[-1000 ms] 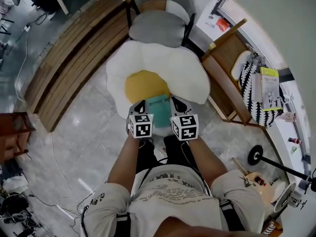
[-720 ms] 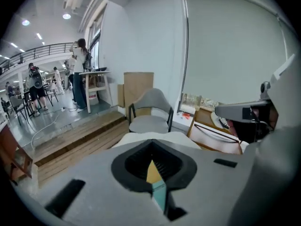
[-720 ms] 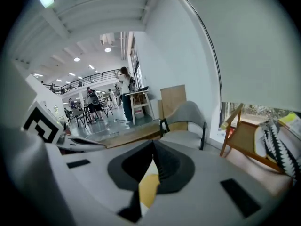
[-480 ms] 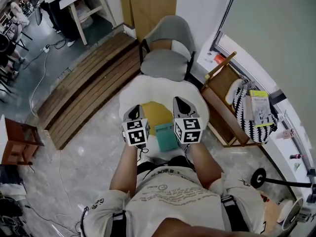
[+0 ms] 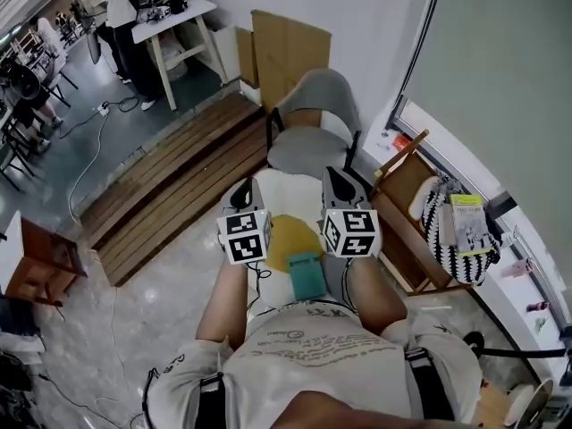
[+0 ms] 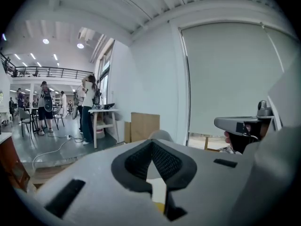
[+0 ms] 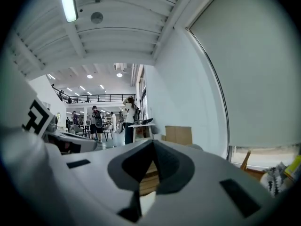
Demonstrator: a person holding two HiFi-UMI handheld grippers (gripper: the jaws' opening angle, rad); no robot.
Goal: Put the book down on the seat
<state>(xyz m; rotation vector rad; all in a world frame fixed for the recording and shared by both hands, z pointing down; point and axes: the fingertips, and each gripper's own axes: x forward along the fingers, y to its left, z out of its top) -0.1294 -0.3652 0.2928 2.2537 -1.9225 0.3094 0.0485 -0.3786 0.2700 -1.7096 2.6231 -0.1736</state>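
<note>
On the seat (image 5: 288,195), a white flower-shaped cushion with a yellow centre that lies on the grey floor, the teal book (image 5: 307,275) is lying flat. It rests at the lower right edge of the yellow centre, close to the person's body, and it shows between the two forearms. No gripper touches it; both are held well above it, side by side and apart from each other.

The left gripper (image 5: 243,189) has its jaws pressed together: in the left gripper view the two tips meet in one point and nothing stands between them. The right gripper (image 5: 333,176) is the same; its jaws are closed tip to tip and they hold nothing. Each gripper carries a marker cube (image 5: 246,236) near the hand.

Both grippers point away from the person, toward a grey chair (image 5: 308,119) that stands just behind the seat. A cardboard sheet (image 5: 284,52) leans on the wall behind the chair. Left of the seat there is a wooden slat platform (image 5: 170,195). Right of the seat stands a wooden rack (image 5: 402,222), and a black and white striped bag (image 5: 447,231) is at its right side. Far at the upper left, people (image 5: 121,12) stand near a white table (image 5: 174,16). In the left gripper view the right gripper shows at the right edge.
</note>
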